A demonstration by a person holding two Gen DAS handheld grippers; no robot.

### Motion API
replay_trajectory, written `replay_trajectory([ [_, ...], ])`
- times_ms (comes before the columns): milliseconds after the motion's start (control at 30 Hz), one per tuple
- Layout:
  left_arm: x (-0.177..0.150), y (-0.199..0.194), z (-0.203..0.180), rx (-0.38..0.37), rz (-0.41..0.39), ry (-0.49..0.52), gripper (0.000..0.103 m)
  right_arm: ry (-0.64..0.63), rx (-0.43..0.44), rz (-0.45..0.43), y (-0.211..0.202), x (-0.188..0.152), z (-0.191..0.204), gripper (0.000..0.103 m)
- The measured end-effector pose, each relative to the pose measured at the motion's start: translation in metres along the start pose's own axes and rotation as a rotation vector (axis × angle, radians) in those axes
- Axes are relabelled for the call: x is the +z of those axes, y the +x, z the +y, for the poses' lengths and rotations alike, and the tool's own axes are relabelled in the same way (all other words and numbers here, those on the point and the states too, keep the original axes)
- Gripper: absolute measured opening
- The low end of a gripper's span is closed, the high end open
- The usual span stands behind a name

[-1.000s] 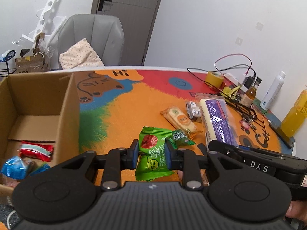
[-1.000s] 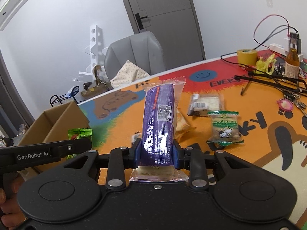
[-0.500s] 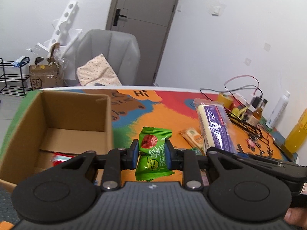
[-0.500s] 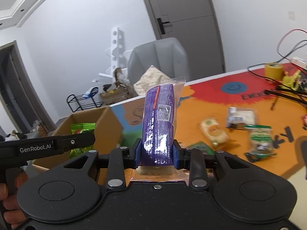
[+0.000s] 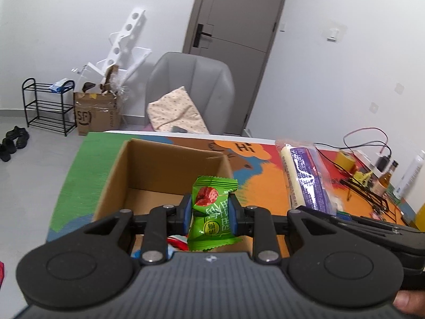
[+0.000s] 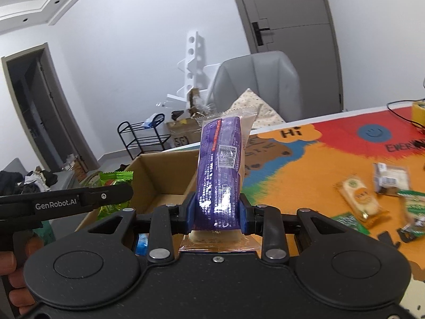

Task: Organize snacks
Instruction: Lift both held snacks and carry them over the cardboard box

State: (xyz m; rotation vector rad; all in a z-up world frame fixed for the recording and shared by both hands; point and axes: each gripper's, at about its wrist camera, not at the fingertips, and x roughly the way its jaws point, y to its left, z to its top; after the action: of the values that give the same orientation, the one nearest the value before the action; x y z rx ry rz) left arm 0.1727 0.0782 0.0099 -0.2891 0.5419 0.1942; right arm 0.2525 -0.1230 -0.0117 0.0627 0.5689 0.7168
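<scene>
Two snack packets are hanging over a cardboard box (image 5: 170, 170) at the near left end of a brightly printed table mat (image 6: 332, 159). The left gripper (image 5: 209, 214) is pinching a green candy packet (image 5: 211, 212) across its middle, jaws narrow against the wrapper, holding it upright above the open box, seemingly so it can drop straight in. The right gripper (image 6: 217, 214) is clamping the lower part of a long purple biscuit pack (image 6: 221, 175), which is standing tall between the jaws; that low grip is leaving most of its length free to tip over the box's right wall. The pack is sitting just right of the box, over the orange part of the mat. Something red and something blue are already lying on the box floor, partly hidden behind the left gripper, though what they are is hard to tell. More packets are waiting on the mat to the right: a yellow cracker packet (image 6: 358, 199), a small clear-wrapped snack (image 6: 391, 178) and a green-edged one (image 6: 414, 212). Judging by that spread, the sorting is only partly done, with both held packets not yet released
</scene>
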Motion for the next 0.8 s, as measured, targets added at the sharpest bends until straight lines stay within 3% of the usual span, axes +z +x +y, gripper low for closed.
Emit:
replay_trajectory([
  [433, 0.007, 0.010, 0.050, 0.030, -0.003, -0.069, 0.026, -0.053, 0.012, 0.029, 0.030, 0.009, 0.039, 0.030],
  [700, 0.009, 0.011, 0.061, 0.039, 0.022, -0.081, 0.030, -0.048, 0.025, 0.032, 0.041, 0.011, 0.053, 0.031],
  [733, 0.008, 0.009, 0.061, 0.039, 0.024, -0.078, 0.030, -0.046, 0.027, 0.033, 0.042, 0.011, 0.054, 0.032],
  [800, 0.008, 0.009, 0.061, 0.043, 0.039, -0.077, 0.036, -0.032, 0.030, 0.032, 0.044, 0.011, 0.053, 0.049],
])
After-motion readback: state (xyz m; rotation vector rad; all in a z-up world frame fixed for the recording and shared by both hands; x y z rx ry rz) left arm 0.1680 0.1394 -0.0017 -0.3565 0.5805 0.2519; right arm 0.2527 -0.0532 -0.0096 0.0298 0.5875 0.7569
